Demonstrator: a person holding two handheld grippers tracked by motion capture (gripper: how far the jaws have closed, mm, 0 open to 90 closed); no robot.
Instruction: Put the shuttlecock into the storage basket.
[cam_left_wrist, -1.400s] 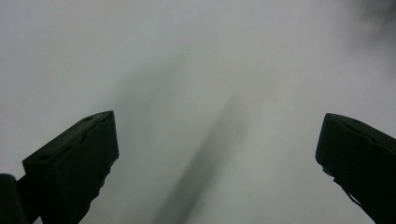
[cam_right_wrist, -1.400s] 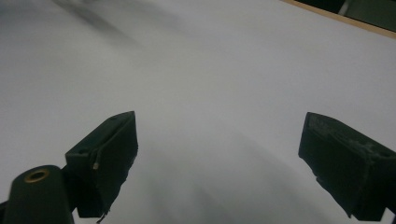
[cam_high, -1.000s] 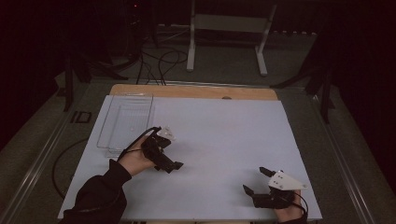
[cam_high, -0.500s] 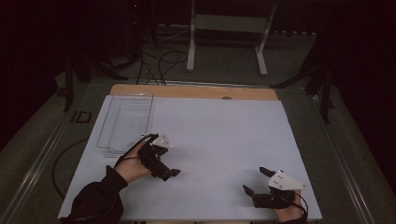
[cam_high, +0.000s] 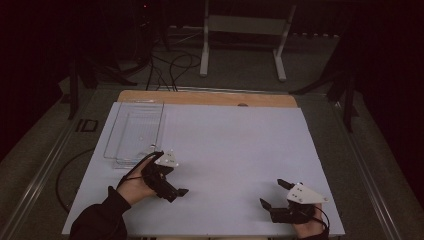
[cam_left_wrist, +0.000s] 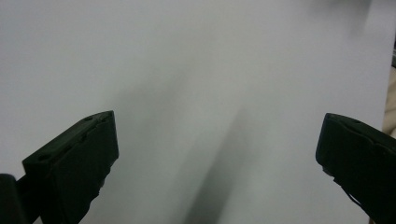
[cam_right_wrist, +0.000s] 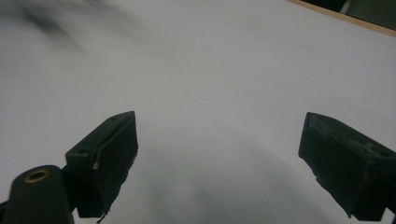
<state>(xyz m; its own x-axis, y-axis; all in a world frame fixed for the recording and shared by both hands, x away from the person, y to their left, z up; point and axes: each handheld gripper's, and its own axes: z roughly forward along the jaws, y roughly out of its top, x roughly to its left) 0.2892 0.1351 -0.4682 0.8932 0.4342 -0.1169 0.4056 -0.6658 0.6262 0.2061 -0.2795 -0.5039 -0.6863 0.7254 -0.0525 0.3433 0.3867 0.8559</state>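
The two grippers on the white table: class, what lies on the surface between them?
Nothing. In the high view, the stretch of white table between the left gripper and the right gripper is bare; the clear tray sits farther back.

Dim lab or recording studio, not a home. A large white sheet-covered work table (cam_high: 235, 150) with a bare wooden strip (cam_high: 207, 98) along its far edge stands under a fixed overhead camera. Dark surroundings, black-draped. Loose black cables (cam_high: 170, 65) trail over the grey floor beyond the table. A white metal equipment stand (cam_high: 245, 30) on two legs sits behind. Metal rails (cam_high: 45, 165) run along the table's left side. One clear plastic rectangular tray (cam_high: 135, 131) rests on the sheet, near its left edge.
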